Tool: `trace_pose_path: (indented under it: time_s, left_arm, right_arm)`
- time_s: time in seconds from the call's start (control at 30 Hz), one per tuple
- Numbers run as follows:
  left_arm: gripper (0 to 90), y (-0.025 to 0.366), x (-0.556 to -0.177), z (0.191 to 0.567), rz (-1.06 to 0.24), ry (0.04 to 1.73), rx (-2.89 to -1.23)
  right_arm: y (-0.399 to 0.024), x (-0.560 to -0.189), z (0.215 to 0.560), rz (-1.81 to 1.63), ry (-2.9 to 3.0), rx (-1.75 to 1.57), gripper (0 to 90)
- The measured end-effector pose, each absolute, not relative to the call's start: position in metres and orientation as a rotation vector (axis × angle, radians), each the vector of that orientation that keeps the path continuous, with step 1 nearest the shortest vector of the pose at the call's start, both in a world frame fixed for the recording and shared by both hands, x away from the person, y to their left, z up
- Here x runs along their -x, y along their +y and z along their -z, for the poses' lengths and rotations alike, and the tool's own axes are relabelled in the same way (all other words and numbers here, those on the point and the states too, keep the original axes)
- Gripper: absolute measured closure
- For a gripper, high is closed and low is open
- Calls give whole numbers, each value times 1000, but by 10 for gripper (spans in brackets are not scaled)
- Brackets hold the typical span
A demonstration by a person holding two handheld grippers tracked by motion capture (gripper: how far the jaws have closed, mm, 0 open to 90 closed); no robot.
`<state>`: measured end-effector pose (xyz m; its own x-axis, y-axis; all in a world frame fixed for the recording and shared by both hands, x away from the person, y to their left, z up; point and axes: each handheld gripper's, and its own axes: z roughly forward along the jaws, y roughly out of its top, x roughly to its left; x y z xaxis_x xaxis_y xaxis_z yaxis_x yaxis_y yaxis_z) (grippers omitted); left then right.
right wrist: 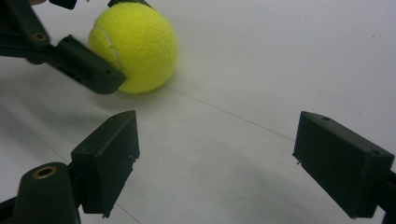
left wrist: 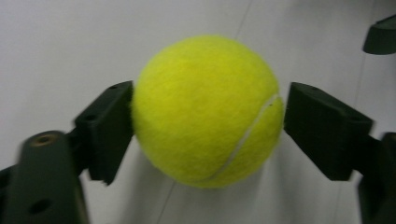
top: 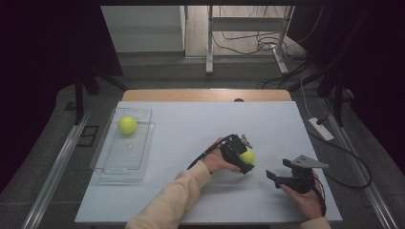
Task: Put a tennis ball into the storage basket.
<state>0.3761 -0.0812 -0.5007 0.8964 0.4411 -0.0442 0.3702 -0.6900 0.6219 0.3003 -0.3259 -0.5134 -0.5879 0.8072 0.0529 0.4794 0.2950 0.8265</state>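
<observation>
A yellow tennis ball point(top: 247, 156) rests on the white table point(top: 191, 124), right of centre. My left gripper point(top: 245, 158) is shut on it. In the left gripper view the two black pads point(left wrist: 109, 126) touch the ball point(left wrist: 205, 112) on both sides. The right gripper view has the same ball point(right wrist: 135, 46) at its upper left, with one left jaw against it. My right gripper point(top: 278, 169) is open near the table's front right, a short way from the ball. Nothing lies between its pads point(right wrist: 109, 158).
A clear plastic tray point(top: 107, 167) stands at the left of the table, with a second tennis ball point(top: 127, 124) at its far end. A wooden strip point(top: 205, 94) edges the table's far side. Cables and stand legs lie on the floor beyond.
</observation>
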Motion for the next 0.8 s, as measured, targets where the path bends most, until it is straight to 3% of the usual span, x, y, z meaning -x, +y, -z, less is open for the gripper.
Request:
trace_pose_path:
  time_s: [0.13, 0.8]
  left_arm:
    - [266, -81, -376, 500, -148, 580, -2402]
    - [271, -69, -373, 488, -176, 559, -2362]
  right_arm:
    - [-326, -300, 513, -1201, 2194, -1156, 144]
    - [-327, -300, 514, -1198, 2194, -1158, 144]
